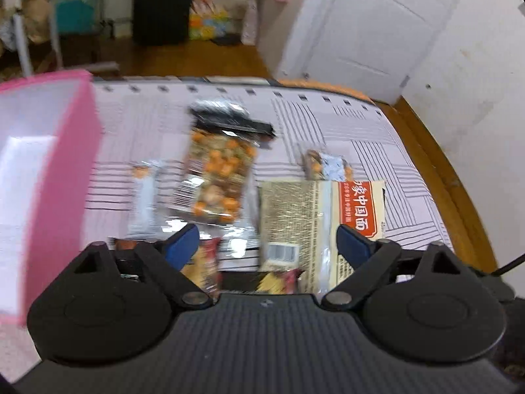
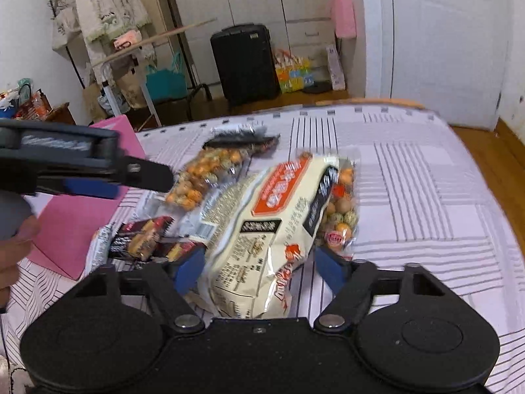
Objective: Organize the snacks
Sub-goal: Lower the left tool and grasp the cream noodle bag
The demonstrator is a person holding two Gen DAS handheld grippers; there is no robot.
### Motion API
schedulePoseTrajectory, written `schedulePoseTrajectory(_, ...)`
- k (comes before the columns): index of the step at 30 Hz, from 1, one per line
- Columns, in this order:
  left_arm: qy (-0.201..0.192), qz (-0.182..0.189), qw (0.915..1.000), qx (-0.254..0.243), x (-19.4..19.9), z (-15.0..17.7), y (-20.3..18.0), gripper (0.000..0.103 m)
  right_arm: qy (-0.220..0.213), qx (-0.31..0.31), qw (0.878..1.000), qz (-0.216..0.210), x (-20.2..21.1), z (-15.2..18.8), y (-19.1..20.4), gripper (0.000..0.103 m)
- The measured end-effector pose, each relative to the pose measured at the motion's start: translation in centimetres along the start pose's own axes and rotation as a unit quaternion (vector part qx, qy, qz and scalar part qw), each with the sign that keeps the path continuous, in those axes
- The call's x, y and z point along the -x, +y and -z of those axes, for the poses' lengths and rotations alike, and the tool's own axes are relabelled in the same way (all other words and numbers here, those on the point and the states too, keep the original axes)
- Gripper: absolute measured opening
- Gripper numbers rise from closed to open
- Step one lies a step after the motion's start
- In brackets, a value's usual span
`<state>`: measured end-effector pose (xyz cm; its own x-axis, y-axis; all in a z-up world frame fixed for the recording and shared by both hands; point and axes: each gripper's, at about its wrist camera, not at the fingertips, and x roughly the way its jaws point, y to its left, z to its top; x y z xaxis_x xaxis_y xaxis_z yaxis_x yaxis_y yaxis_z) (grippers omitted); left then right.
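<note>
Several snack packs lie on a striped bedspread (image 1: 377,151). A clear bag of orange and brown nuts (image 1: 220,170) sits in the middle, a noodle pack with a red label (image 1: 315,223) to its right, a small white pack (image 1: 142,193) to its left. A pink box (image 1: 62,177) stands open at the left. My left gripper (image 1: 267,246) is open above the near packs. My right gripper (image 2: 259,267) is open with its fingers either side of the noodle pack (image 2: 262,229). The left gripper (image 2: 82,167) shows in the right wrist view, over the pink box (image 2: 75,223).
A second nut bag (image 2: 341,210) lies behind the noodle pack; dark red small packs (image 2: 144,236) lie to its left. The bed's wooden edge (image 1: 459,190) runs along the right. A black suitcase (image 2: 242,62), a clothes rack (image 2: 108,32) and a white door (image 2: 443,42) stand beyond.
</note>
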<state>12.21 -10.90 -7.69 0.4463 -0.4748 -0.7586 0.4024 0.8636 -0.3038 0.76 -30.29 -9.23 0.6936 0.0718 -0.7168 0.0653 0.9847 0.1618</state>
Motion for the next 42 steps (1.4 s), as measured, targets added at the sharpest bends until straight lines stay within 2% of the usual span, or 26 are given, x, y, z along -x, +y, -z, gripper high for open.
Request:
schedulePoseTrajectory(1,0.007,0.01,0.9999,0.002,-1.1,-0.1,0.0,0.082,0.005,-0.006,1.0,-0.001,-0.4,0.1,-0.4,0.054)
schedulePoseTrajectory(3,0.024,0.031,0.9992,0.011,-3.1,-0.3,0.1,0.078,0.005,-0.01,1.0,0.012,-1.0,0.2,-1.2,0.041)
schedulePoseTrajectory(5,0.035,0.042,0.9984,0.013,-4.6,-0.1,0.1,0.074,0.003,-0.01,1.0,0.014,-1.1,0.5,-2.0,0.036)
schedulePoseTrajectory(7,0.044,0.049,0.9978,0.008,-5.8,0.3,0.0,0.074,0.007,-0.012,1.0,0.026,-1.3,0.9,-2.7,0.027)
schedulePoseTrajectory(9,0.063,0.057,0.9963,0.004,-6.9,0.8,0.1,0.074,0.01,-0.007,0.999,0.042,-1.5,1.3,-3.4,0.022)
schedulePoseTrajectory(12,0.082,0.076,0.9935,0.021,-7.9,1.7,0.3,0.074,0.001,-0.03,0.999,0.021,-1.5,1.9,-4.6,0.025)
schedulePoseTrajectory(14,0.089,0.089,0.9916,0.029,-8.2,2.3,0.3,0.074,0.003,-0.047,0.999,0.003,-1.4,2.1,-5.1,0.034)
schedulePoseTrajectory(15,0.089,0.09,0.9915,0.029,-8.4,2.7,0.2,0.072,0.003,-0.048,0.999,-0.001,-1.5,2.2,-5.1,0.044)
schedulePoseTrajectory(16,0.088,0.091,0.9915,0.027,-8.3,3.1,0.0,0.066,0.006,-0.046,0.999,-0.007,-1.7,2.3,-5.1,0.053)
schedulePoseTrajectory(17,0.085,0.096,0.9912,0.03,-8.4,3.4,-0.1,0.06,0.012,-0.043,0.999,-0.016,-2.0,2.5,-5.2,0.056)
schedulePoseTrajectory(21,0.077,0.107,0.9903,0.043,-8.2,4.1,-0.1,0.055,0.02,-0.044,0.998,-0.033,-2.8,2.7,-5.2,0.063)
schedulePoseTrajectory(23,0.073,0.109,0.9899,0.052,-8.2,4.3,0.1,0.055,0.022,-0.028,0.999,-0.04,-3.2,2.5,-5.1,0.071)
schedulePoseTrajectory(25,0.071,0.107,0.9899,0.06,-8.0,4.5,0.3,0.054,0.02,-0.009,0.999,-0.034,-3.6,2.3,-5.1,0.084)
schedulePoseTrajectory(29,0.069,0.095,0.9916,0.054,-7.9,4.4,-0.1,0.052,0.034,-0.029,0.997,-0.059,-4.3,2.1,-6.3,0.087)
schedulePoseTrajectory(32,0.077,0.096,0.991,0.055,-7.7,4.1,-0.3,0.05,0.054,-0.046,0.994,-0.079,-4.3,1.7,-6.8,0.083)
schedulePoseTrajectory(33,0.078,0.095,0.9909,0.054,-7.7,4.1,-0.3,0.049,0.055,-0.041,0.994,-0.079,-4.1,1.6,-6.6,0.079)
schedulePoseTrajectory(35,0.081,0.095,0.9907,0.053,-7.6,3.9,-0.5,0.049,0.065,-0.035,0.994,-0.086,-3.9,1.3,-6.1,0.062)
schedulePoseTrajectory(36,0.081,0.093,0.991,0.052,-7.5,3.8,-0.7,0.049,0.074,-0.039,0.992,-0.095,-3.8,1.0,-5.8,0.061)
schedulePoseTrajectory(42,0.073,0.091,0.9917,0.054,-5.7,3.2,-1.1,0.049,0.089,-0.035,0.993,-0.07,-2.1,-0.7,-4.1,0.061)
